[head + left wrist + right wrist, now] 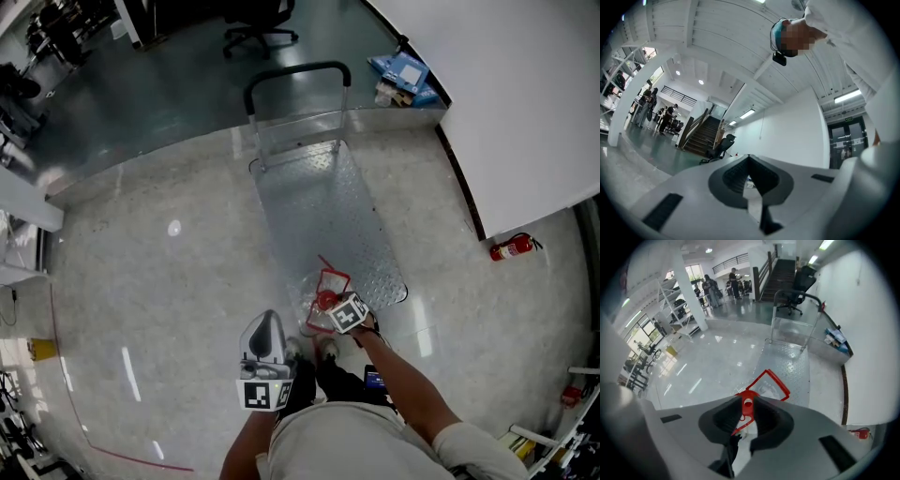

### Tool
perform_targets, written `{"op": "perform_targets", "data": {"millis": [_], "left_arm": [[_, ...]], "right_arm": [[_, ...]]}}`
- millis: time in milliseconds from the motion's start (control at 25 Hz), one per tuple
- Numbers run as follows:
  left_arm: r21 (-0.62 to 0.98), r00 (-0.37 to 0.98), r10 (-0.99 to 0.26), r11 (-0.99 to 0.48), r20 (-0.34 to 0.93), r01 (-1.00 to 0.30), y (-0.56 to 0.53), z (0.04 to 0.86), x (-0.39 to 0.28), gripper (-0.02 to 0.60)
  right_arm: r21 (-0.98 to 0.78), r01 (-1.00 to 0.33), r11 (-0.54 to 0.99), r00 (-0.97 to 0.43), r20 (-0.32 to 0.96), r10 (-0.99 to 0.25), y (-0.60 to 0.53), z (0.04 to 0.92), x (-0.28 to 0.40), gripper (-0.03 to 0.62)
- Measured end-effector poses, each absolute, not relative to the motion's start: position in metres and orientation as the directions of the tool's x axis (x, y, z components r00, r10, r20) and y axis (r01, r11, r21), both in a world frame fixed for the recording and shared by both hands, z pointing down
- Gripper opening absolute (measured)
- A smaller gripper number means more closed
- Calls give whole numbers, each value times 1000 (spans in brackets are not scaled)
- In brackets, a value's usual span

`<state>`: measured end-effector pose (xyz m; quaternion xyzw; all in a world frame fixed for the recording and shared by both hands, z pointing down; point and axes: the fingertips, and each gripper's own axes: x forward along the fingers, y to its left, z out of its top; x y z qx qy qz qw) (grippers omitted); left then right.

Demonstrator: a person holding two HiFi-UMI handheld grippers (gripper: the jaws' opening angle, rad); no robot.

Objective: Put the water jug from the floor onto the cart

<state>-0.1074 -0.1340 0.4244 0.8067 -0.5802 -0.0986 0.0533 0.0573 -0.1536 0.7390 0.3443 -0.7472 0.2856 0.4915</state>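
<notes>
The clear water jug (pixel 312 289) with its red handle frame (pixel 334 280) is at the near end of the cart, just ahead of my feet. My right gripper (pixel 328 302) points steeply down and is shut on the red handle. In the right gripper view the handle's red tab (pixel 747 404) sits pinched between the pads, and the red frame (pixel 772 380) sticks out beyond them. Whether the jug's base touches the floor is hidden. The cart (pixel 319 202) is a flat metal deck with a black push bar (pixel 295 69) at its far end. My left gripper (pixel 266 330) (pixel 750 161) is held level at my left, shut and empty.
A white wall (pixel 506 94) runs along the right, with a red fire extinguisher (pixel 511 247) at its foot and blue packets (pixel 403 73) near the cart's far corner. An office chair (pixel 258 28) stands beyond the cart. Glossy floor (pixel 159 281) stretches to the left.
</notes>
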Motion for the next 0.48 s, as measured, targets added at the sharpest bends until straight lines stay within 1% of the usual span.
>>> {"op": "perform_targets", "data": {"millis": [40, 120, 320, 480], "left_arm": [[196, 314, -944, -329, -102, -924, -132, 422, -105, 3], [186, 330, -937, -346, -112, -919, -130, 415, -101, 3], [159, 349, -929, -366, -126, -917, -129, 397, -91, 3], [151, 367, -920, -385, -137, -910, -124, 386, -79, 3]], "right_arm": [[-71, -810, 582, -283, 917, -282, -155, 726, 60, 44], [-38, -831, 555, -288, 883, -371, -158, 698, 66, 20], [5, -863, 506, -333, 747, -575, -162, 621, 72, 11], [14, -878, 478, -386, 569, -726, -155, 546, 72, 11]]}}
